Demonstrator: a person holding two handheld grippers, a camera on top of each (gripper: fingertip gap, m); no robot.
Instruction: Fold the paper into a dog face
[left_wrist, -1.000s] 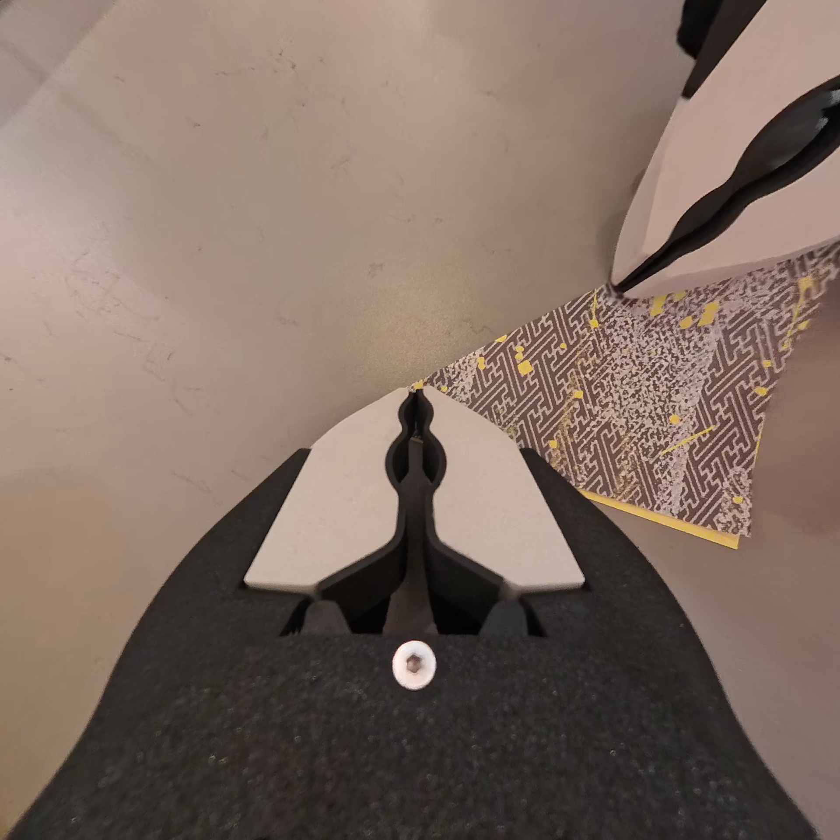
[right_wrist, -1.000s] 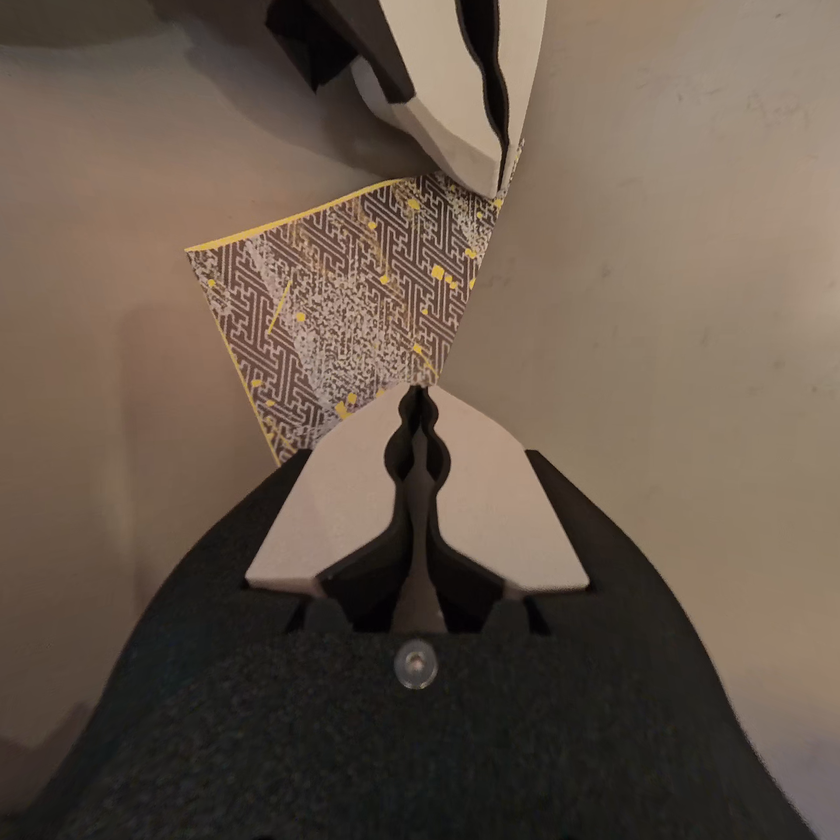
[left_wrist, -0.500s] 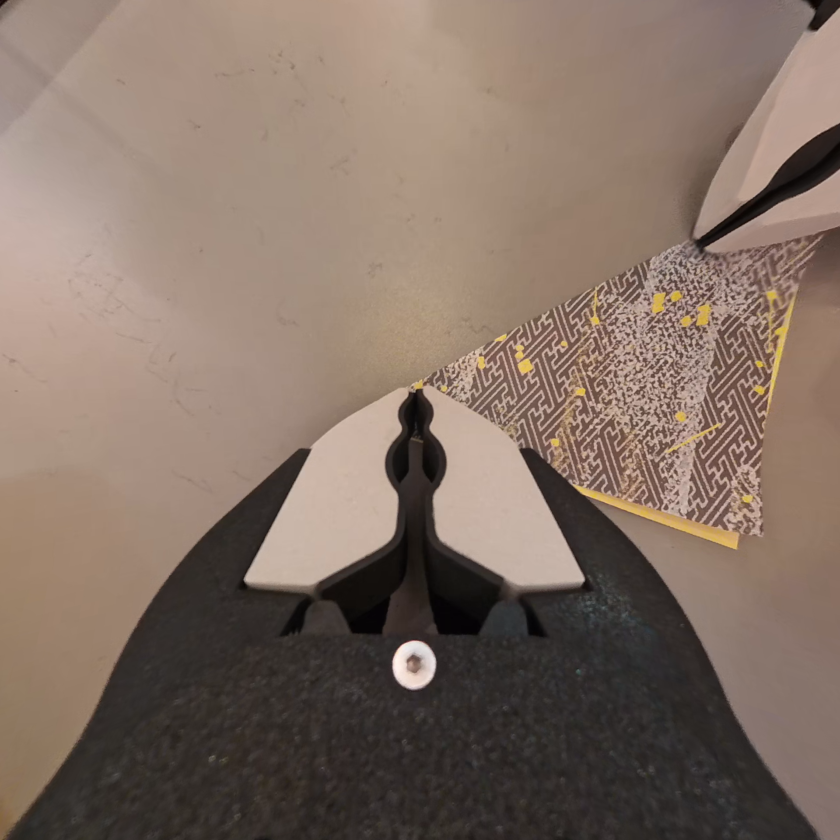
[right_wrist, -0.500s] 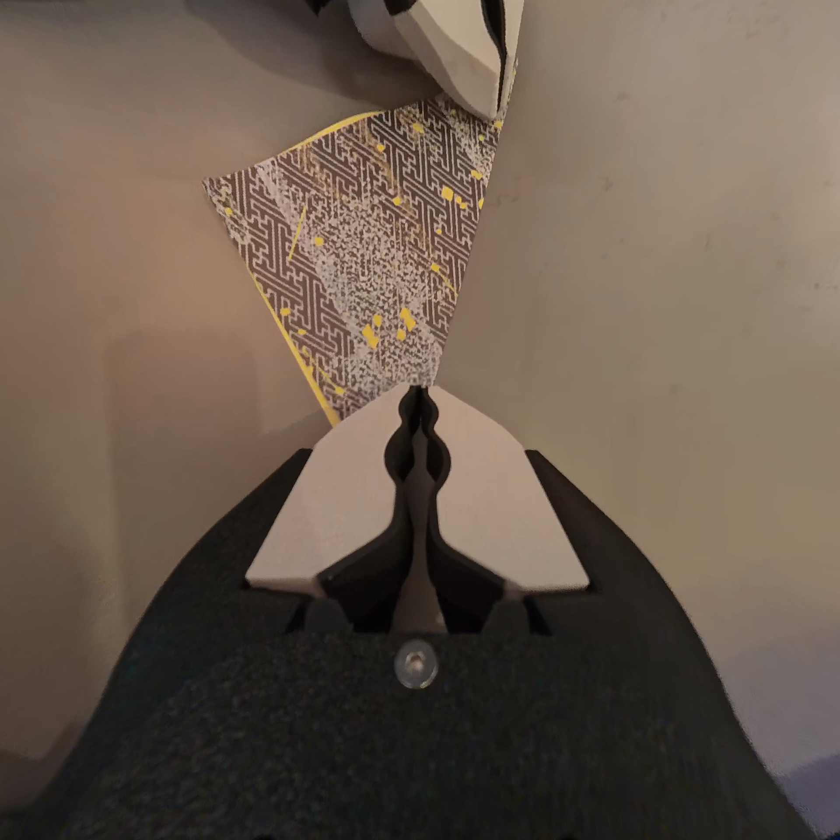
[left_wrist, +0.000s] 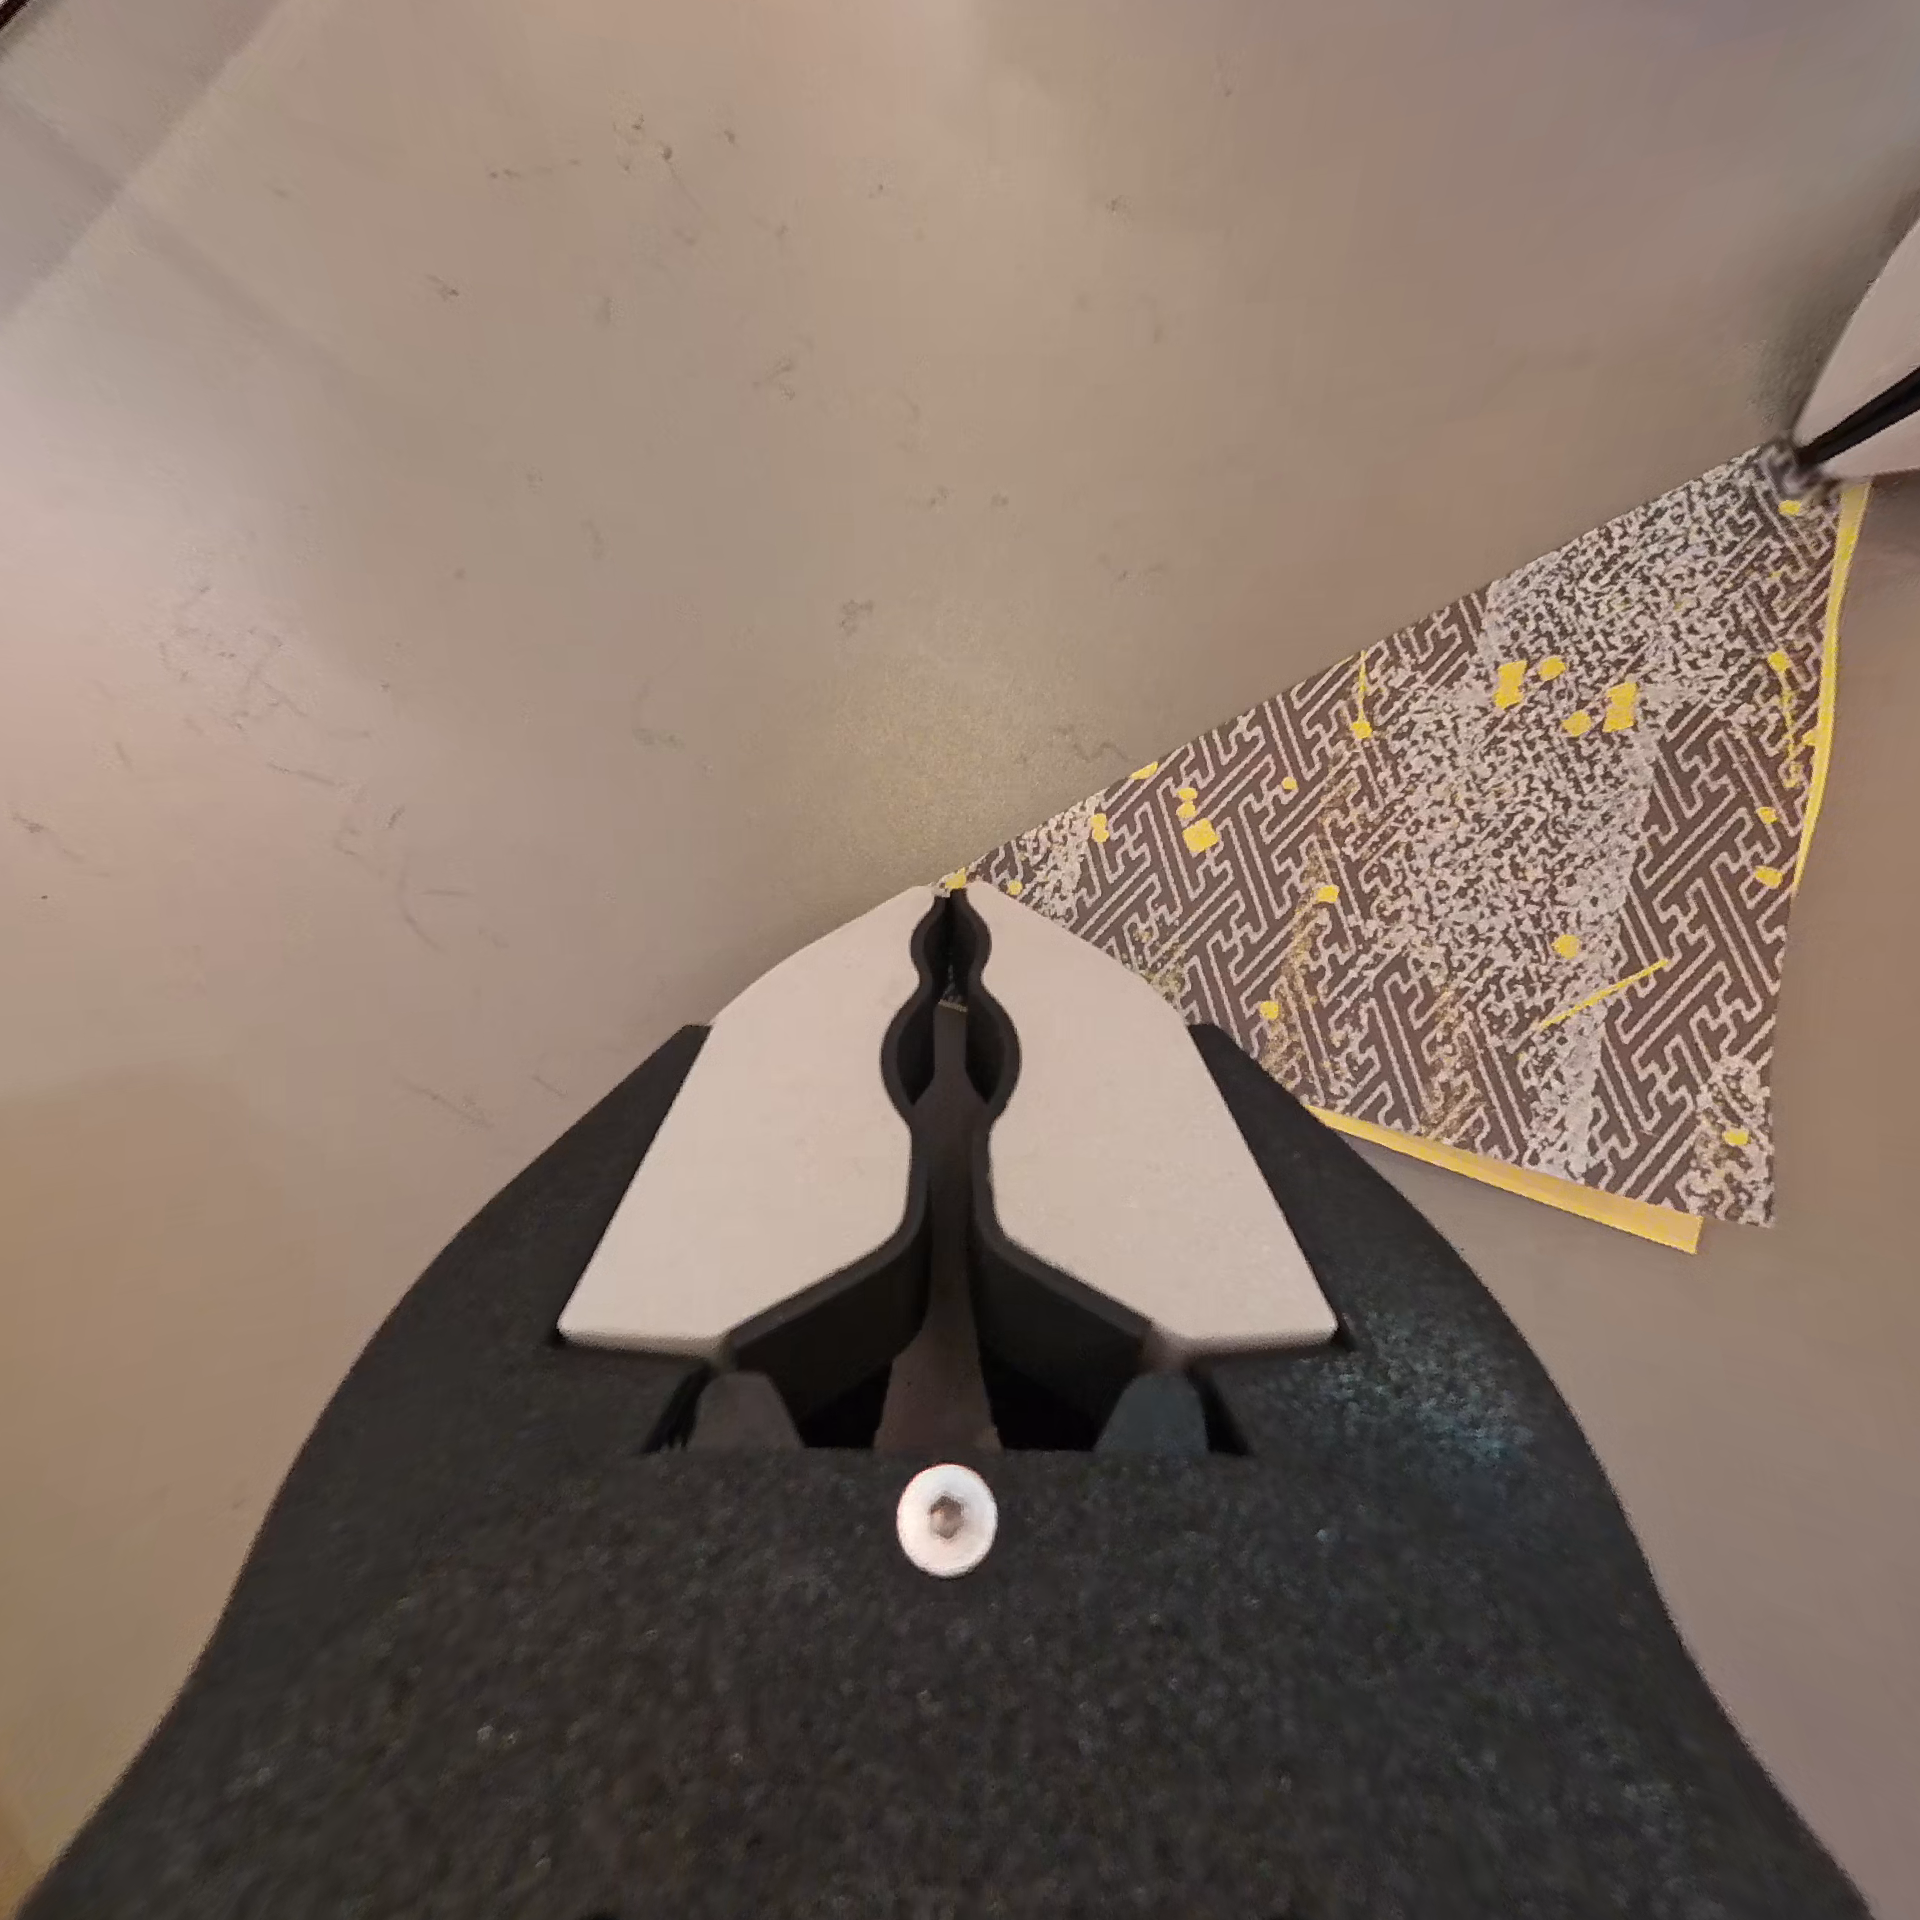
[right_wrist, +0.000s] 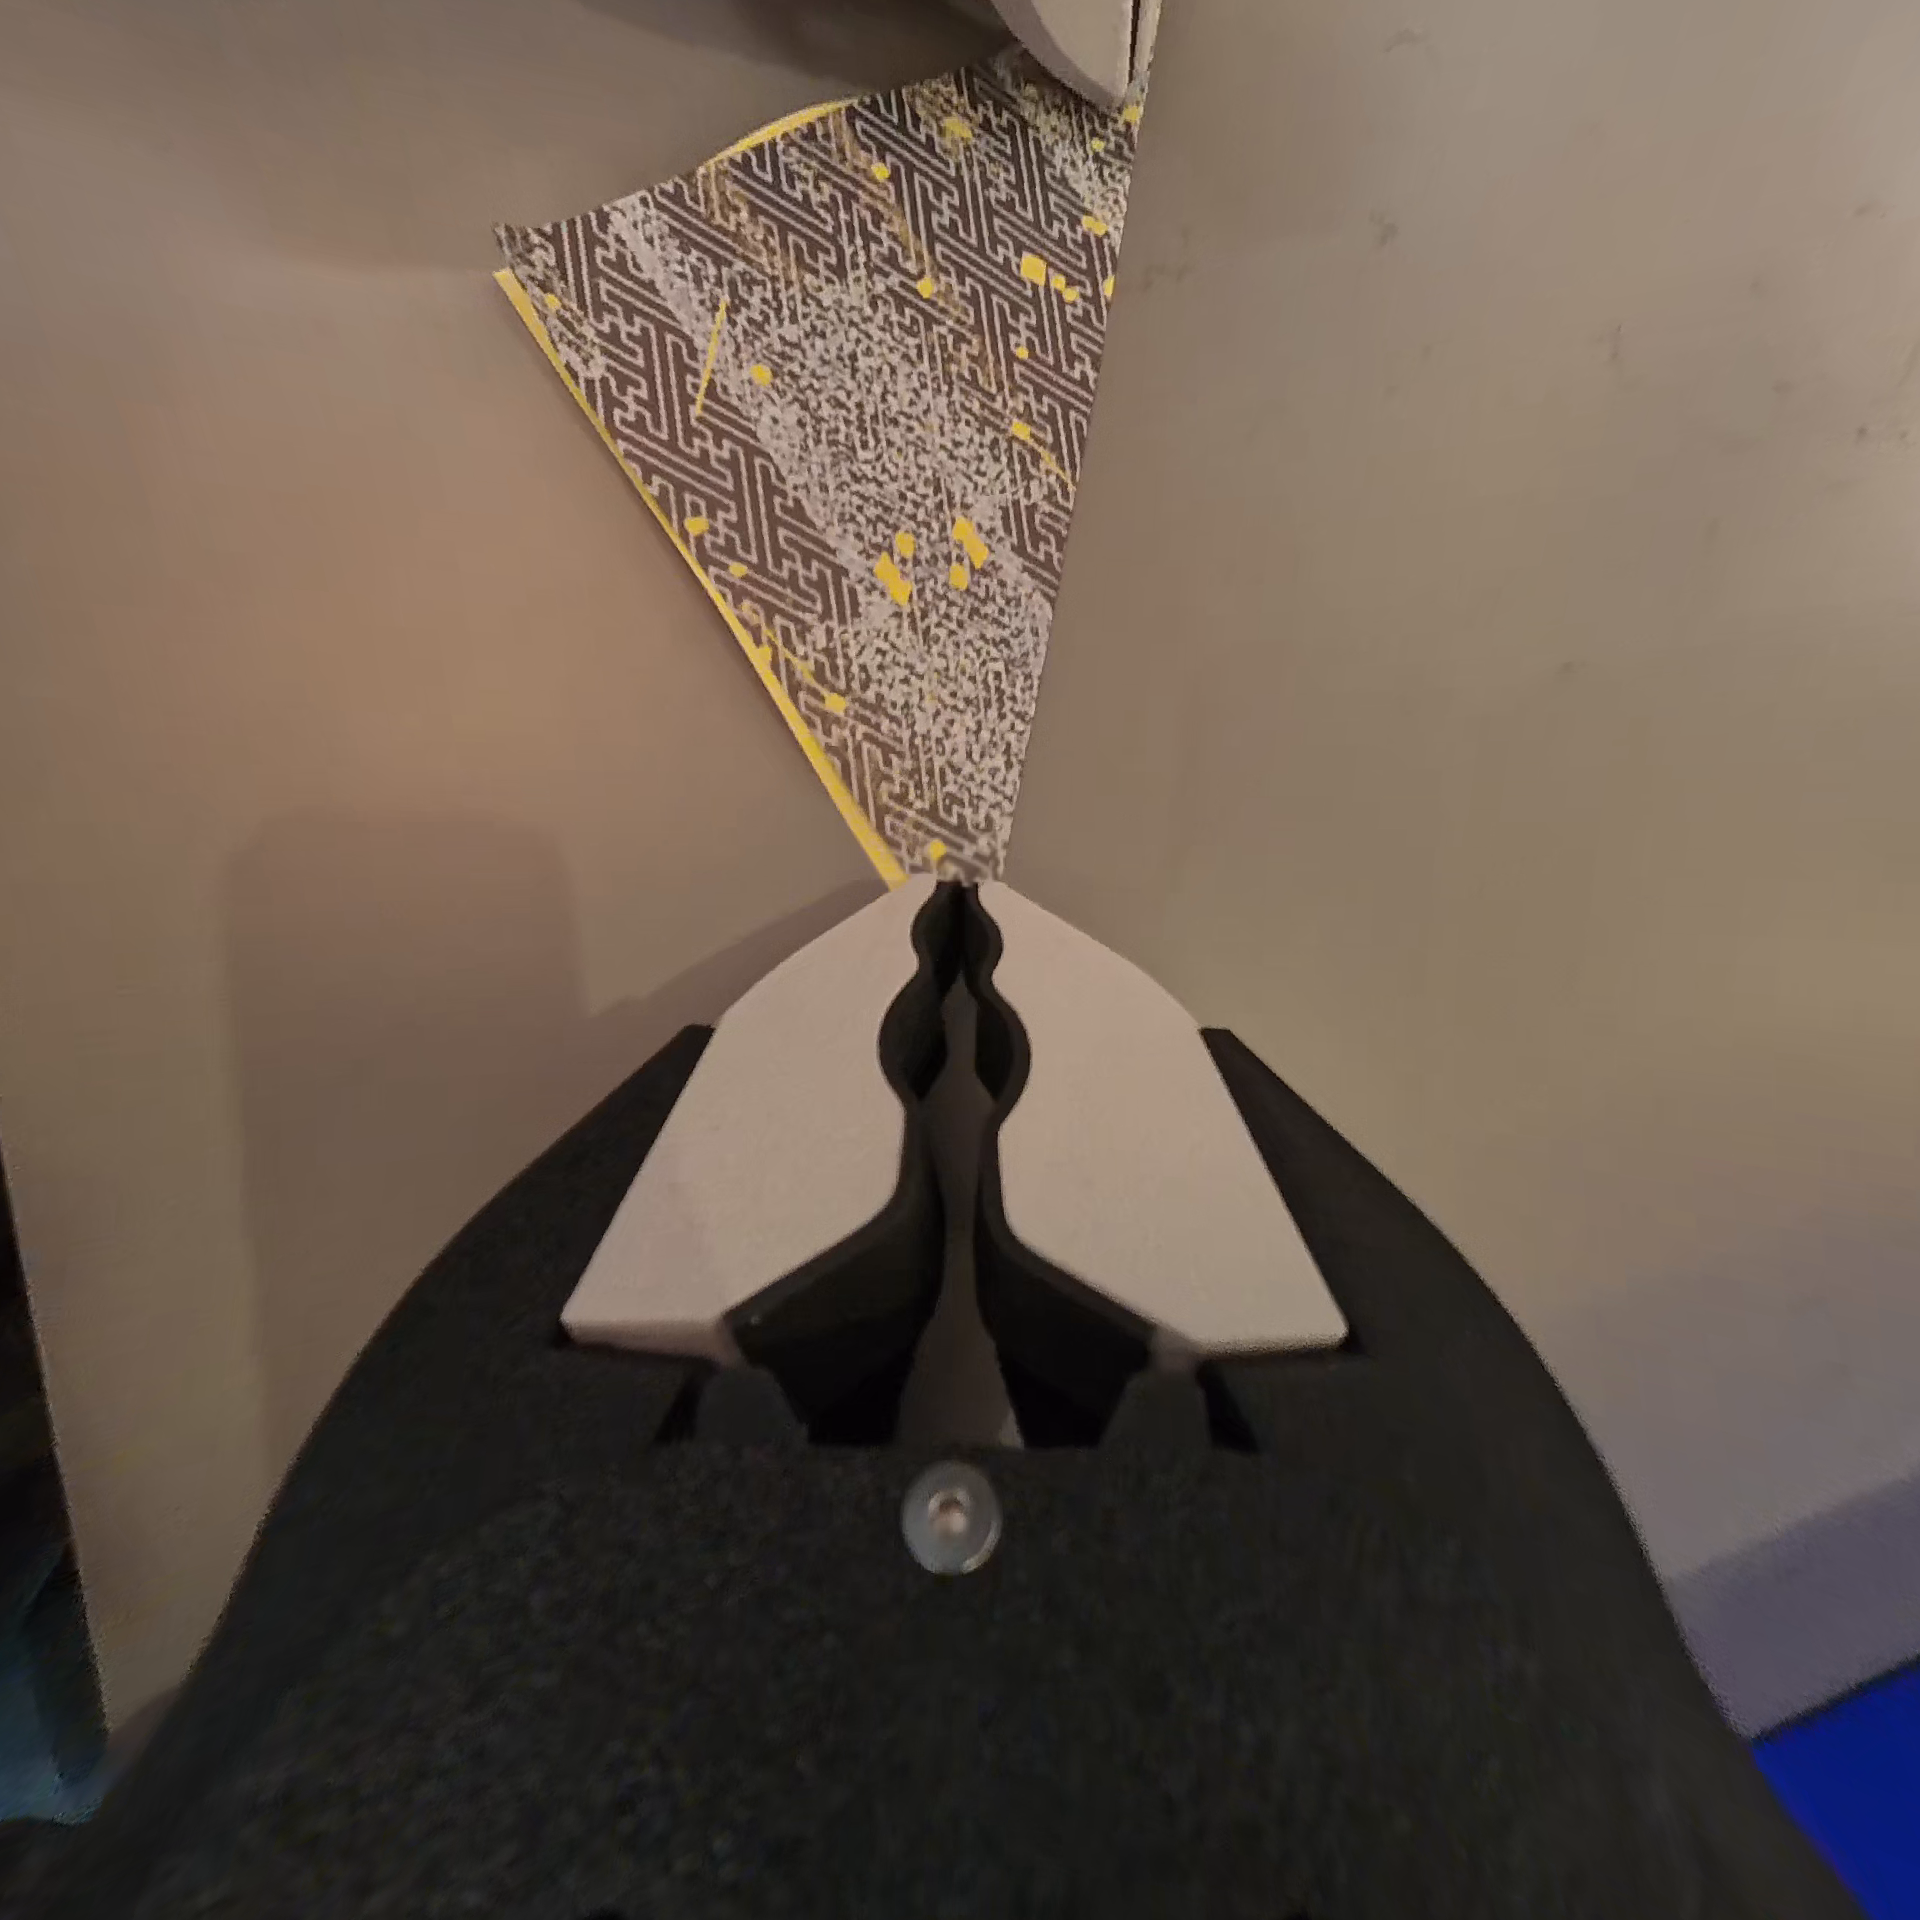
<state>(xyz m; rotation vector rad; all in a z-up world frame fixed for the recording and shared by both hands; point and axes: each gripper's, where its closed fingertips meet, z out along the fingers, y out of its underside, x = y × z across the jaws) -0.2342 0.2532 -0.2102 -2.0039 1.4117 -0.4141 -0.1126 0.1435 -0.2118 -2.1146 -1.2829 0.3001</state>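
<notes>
1. Since a second ago the right gripper (right_wrist: 954, 888) has travelled away from the left gripper (left_wrist: 951, 894), carrying its corner of the paper outward. In the left wrist view its tip has slid from the upper middle right to the far right edge (left_wrist: 1870, 416).
2. The folded triangular sheet of brown paper with a fine pale maze pattern, grey speckled patches and yellow flecks (left_wrist: 1507, 883) now reads as a stretched triangle, where earlier it looked like a blunter, partly doubled-over shape.
3. It lies on or just above the smooth beige tabletop (left_wrist: 623, 520); I cannot tell whether it rests flat.
4. A plain yellow underside shows as a thin strip along its lower and right edges in the left wrist view, and along the left edge in the right wrist view (right_wrist: 831, 468).
5. The left gripper has its pale grey fingers drawn together at the tips, pinching one sharp corner of the paper.
6. The right gripper is likewise closed, with its tips nipping the opposite sharp corner.
7. In the right wrist view the left gripper's tip appears at the top edge (right_wrist: 1101, 52), on the paper's far corner.
8. A blue patch (right_wrist: 1849, 1787) shows at the lower right of the right wrist view.
</notes>
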